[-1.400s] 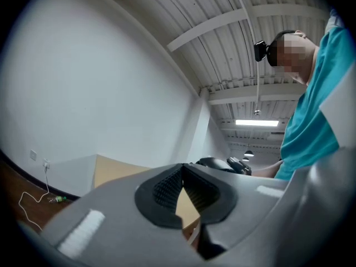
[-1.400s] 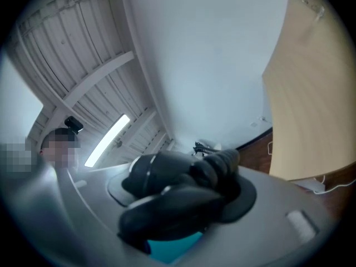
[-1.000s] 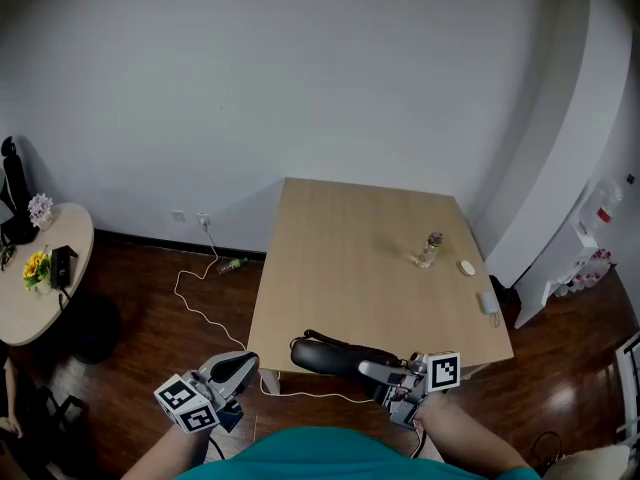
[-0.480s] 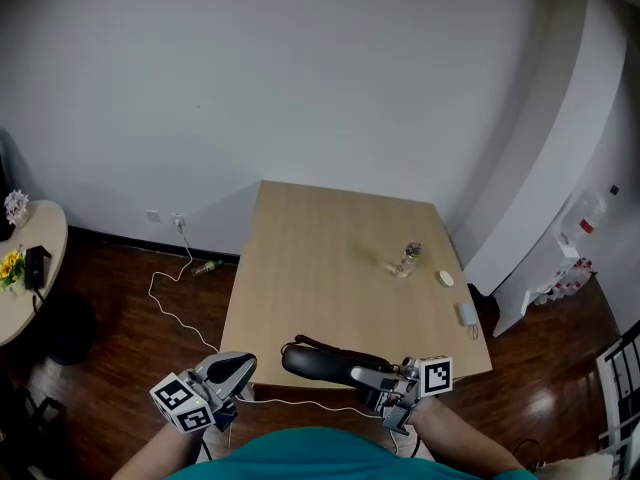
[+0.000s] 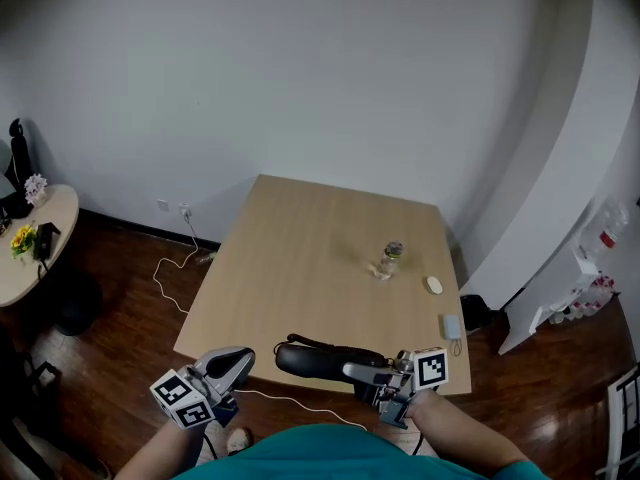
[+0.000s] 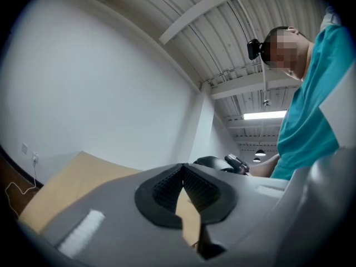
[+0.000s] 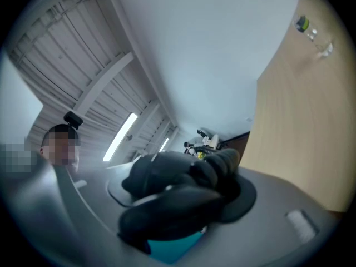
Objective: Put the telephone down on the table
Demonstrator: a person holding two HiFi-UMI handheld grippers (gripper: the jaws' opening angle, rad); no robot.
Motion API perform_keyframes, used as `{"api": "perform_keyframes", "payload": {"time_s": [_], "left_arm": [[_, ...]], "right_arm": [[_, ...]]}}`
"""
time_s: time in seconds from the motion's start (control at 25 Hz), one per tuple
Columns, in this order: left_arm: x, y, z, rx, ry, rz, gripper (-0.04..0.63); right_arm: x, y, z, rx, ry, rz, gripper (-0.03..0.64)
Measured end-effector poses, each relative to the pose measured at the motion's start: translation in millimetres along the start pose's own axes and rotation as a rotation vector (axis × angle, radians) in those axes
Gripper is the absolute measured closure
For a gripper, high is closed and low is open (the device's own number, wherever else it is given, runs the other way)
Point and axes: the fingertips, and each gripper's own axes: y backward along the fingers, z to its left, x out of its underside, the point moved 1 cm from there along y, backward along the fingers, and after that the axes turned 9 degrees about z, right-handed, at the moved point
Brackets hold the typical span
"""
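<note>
Telephone [image 5: 318,359] clamped in right tongs [image 5: 368,376], near table [image 5: 300,258] edge.

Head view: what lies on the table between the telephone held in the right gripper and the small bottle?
Nothing. In the head view, the table shows only bare wood between the telephone and the bottle.
</note>
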Motion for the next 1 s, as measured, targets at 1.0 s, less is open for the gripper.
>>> {"api": "perform_keyframes", "payload": {"time_s": [1.0], "left_arm": [[32.1, -159.4, -24.0, 0.204, -0.021, 0.187, 0.590]], "right_arm": [[-22.8, 170.5, -83.1, 0.195, -0.114, -0.214, 0.324]]}}
